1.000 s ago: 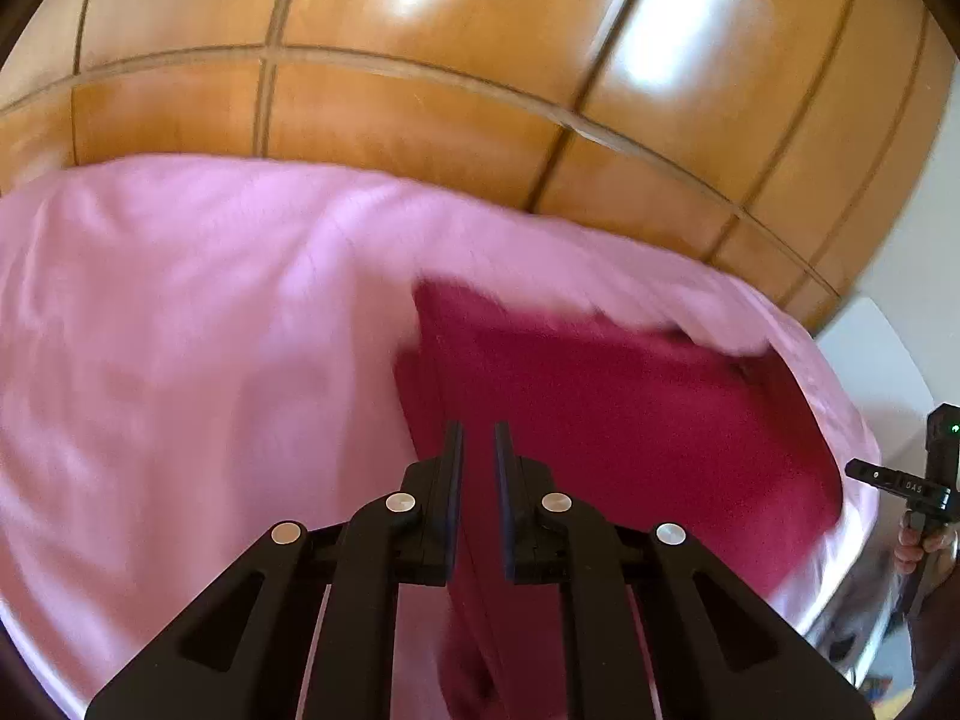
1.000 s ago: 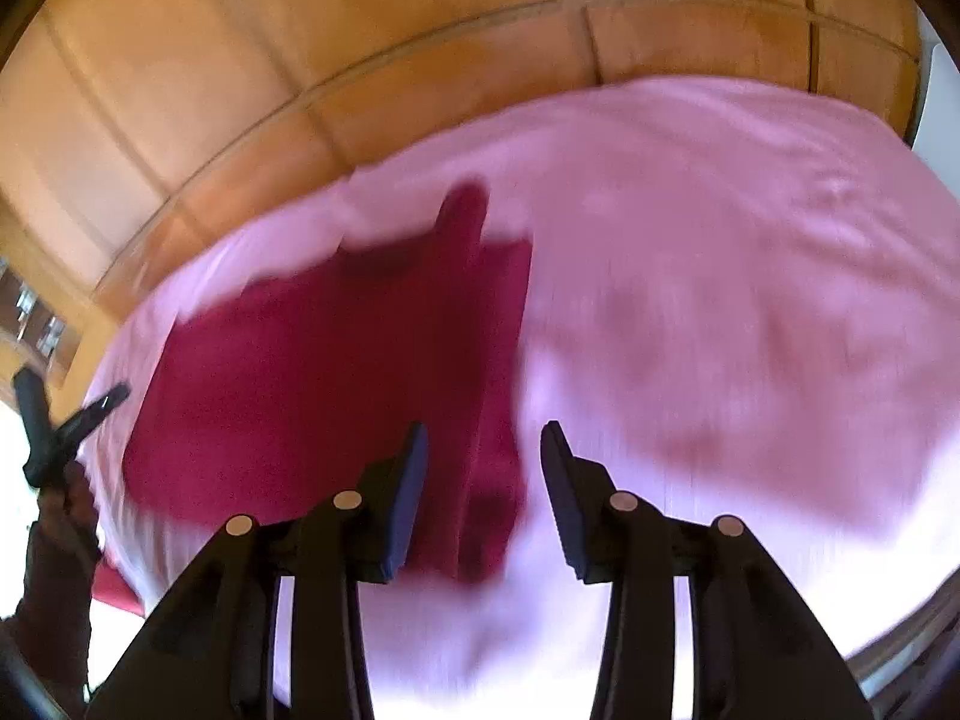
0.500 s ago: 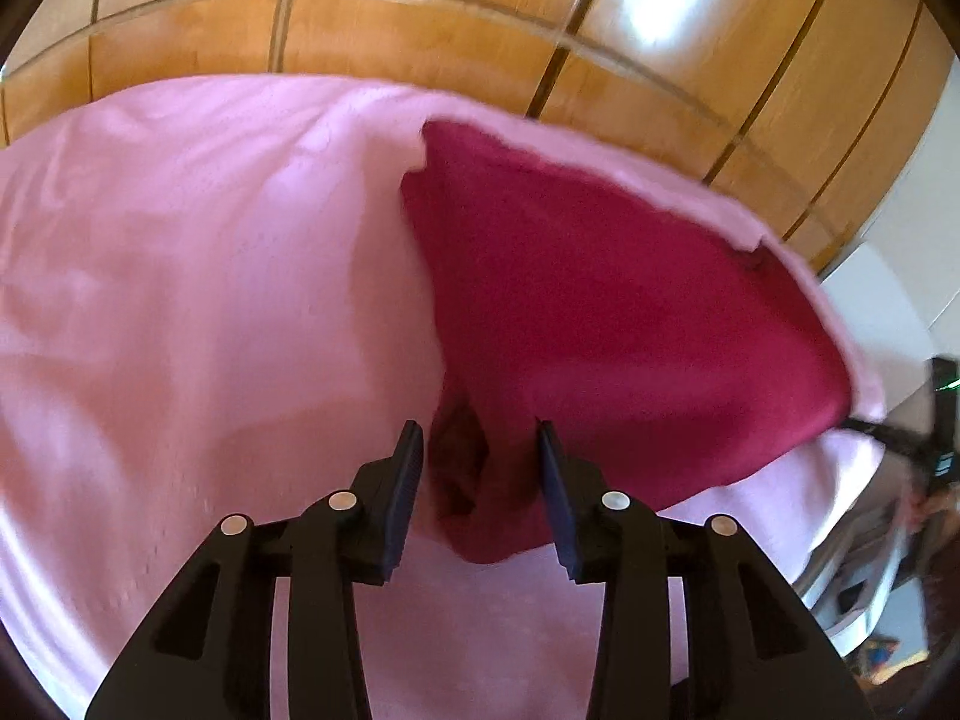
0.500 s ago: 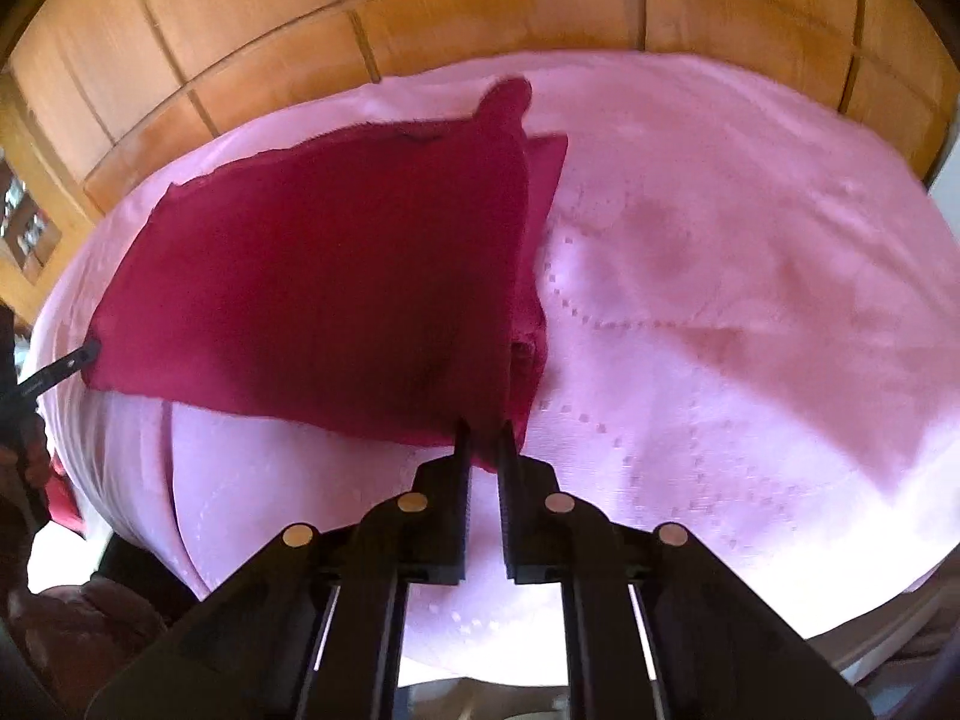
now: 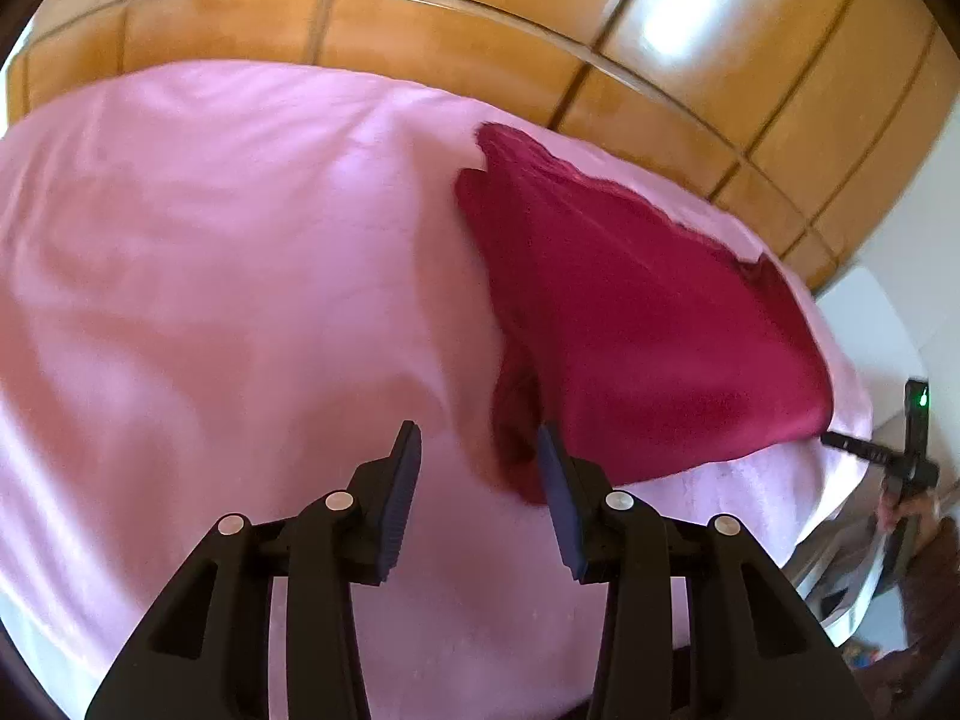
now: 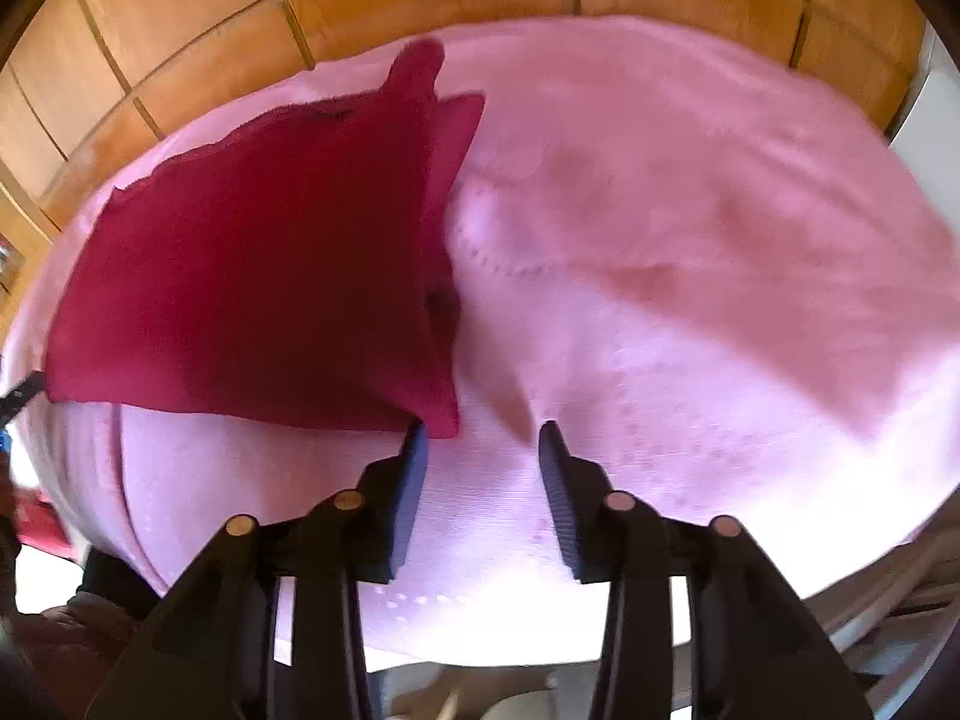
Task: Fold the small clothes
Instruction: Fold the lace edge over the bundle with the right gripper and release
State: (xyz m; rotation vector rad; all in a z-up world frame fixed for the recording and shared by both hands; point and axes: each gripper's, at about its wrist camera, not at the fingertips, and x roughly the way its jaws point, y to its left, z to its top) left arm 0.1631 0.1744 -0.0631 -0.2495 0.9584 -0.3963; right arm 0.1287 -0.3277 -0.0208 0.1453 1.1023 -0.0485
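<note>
A dark red cloth lies folded on the pink bed sheet, its doubled edge running towards me. My left gripper is open over the sheet; the cloth's near tip lies just past its right finger, and no pad presses on it. In the right wrist view the same cloth lies at the left, its near corner just past the left finger. My right gripper has its jaws opening, with only sheet between them.
Wooden wall panels rise behind the bed. The right gripper with a hand on it shows at the bed's right edge in the left wrist view. White furniture stands beyond that edge. The left gripper's tip pokes in at the left.
The left gripper, shut a second ago, opened and drew back to the left of the cloth. The right gripper shut on the cloth's near corner half a second ago and has let it go.
</note>
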